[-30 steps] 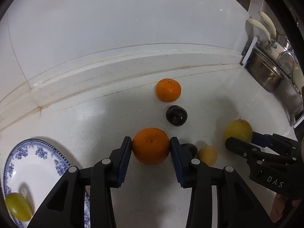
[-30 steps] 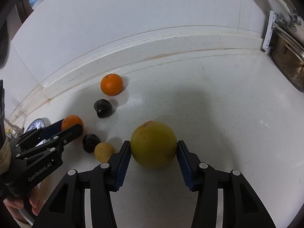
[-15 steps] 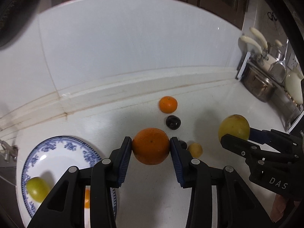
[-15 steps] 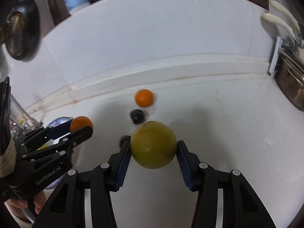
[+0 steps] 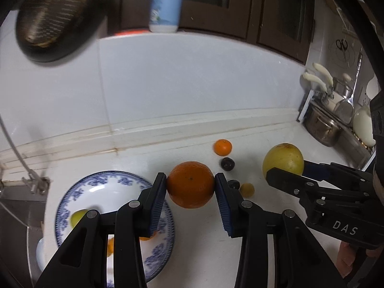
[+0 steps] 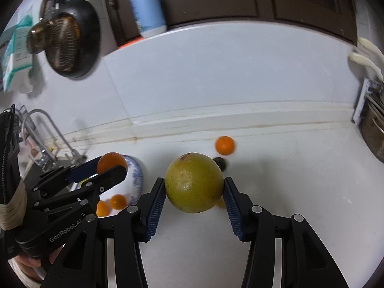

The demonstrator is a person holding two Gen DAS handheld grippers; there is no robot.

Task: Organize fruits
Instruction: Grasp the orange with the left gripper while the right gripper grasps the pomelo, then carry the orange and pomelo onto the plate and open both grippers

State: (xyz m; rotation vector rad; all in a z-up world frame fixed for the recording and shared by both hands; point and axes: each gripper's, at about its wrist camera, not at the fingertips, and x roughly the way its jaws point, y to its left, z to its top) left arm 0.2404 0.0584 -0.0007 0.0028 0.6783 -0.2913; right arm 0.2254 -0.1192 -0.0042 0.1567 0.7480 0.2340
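My left gripper [image 5: 190, 187] is shut on a large orange [image 5: 190, 184] and holds it above the counter, just right of a blue-and-white plate [image 5: 120, 182]. The plate holds a green fruit [image 5: 78, 217] and small oranges [image 6: 117, 201]. My right gripper [image 6: 194, 186] is shut on a big yellow-green citrus [image 6: 194, 182], also lifted; it shows in the left wrist view [image 5: 283, 159]. On the counter lie a small orange [image 5: 223, 147], a dark plum [image 5: 227, 163], another dark fruit [image 5: 233, 184] and a small yellow fruit [image 5: 247, 189].
A steel pot [image 5: 321, 124] with utensils stands at the right end of the counter. A sink and tap [image 6: 43, 134] are at the left. A dark pan [image 6: 69, 38] hangs on the wall, a blue bottle [image 6: 146, 7] on a ledge above.
Both grippers have risen from the counter with their fruits and pulled back. The left one has moved toward the plate.
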